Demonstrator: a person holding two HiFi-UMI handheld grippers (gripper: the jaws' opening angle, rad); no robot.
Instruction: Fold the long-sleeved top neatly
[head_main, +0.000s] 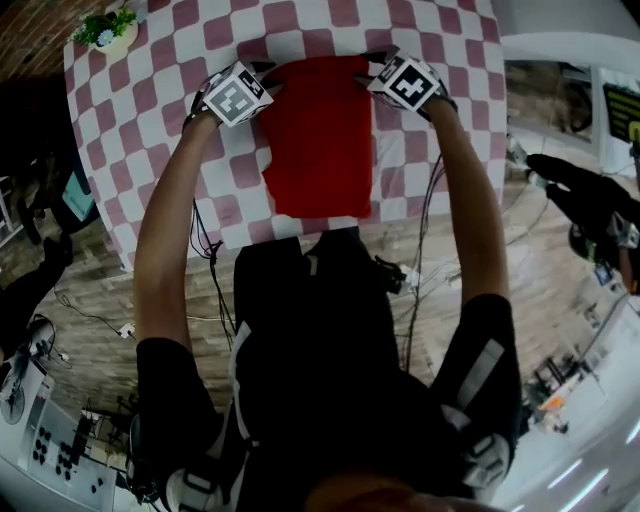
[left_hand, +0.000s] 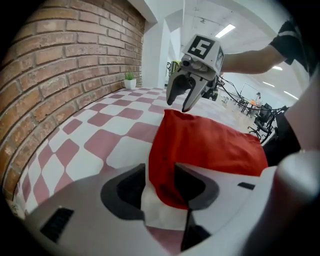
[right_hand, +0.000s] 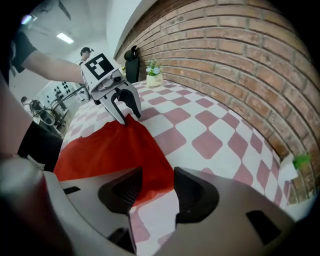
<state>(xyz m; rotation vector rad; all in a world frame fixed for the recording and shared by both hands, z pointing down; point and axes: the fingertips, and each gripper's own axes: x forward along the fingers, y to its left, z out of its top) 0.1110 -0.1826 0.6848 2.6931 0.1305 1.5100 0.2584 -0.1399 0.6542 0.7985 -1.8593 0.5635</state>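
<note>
The red long-sleeved top (head_main: 320, 140) lies folded into a tall rectangle on the red-and-white checked tablecloth (head_main: 150, 130). My left gripper (head_main: 268, 78) stands over its far left corner and my right gripper (head_main: 372, 72) over its far right corner. In the left gripper view my left gripper (left_hand: 160, 187) is open, and the corner of the top (left_hand: 210, 145) lies loose in the gap. Facing it is the right gripper (left_hand: 178, 105), jaws apart just above the cloth. In the right gripper view my right gripper (right_hand: 157, 192) is open over the top's edge (right_hand: 115, 150), with the left gripper (right_hand: 130, 119) opposite.
A small potted plant (head_main: 108, 30) stands at the table's far left corner, by the brick wall (right_hand: 240, 55). A black object (right_hand: 132, 62) stands near it. Cables (head_main: 205, 270) hang off the table's near edge onto the wooden floor.
</note>
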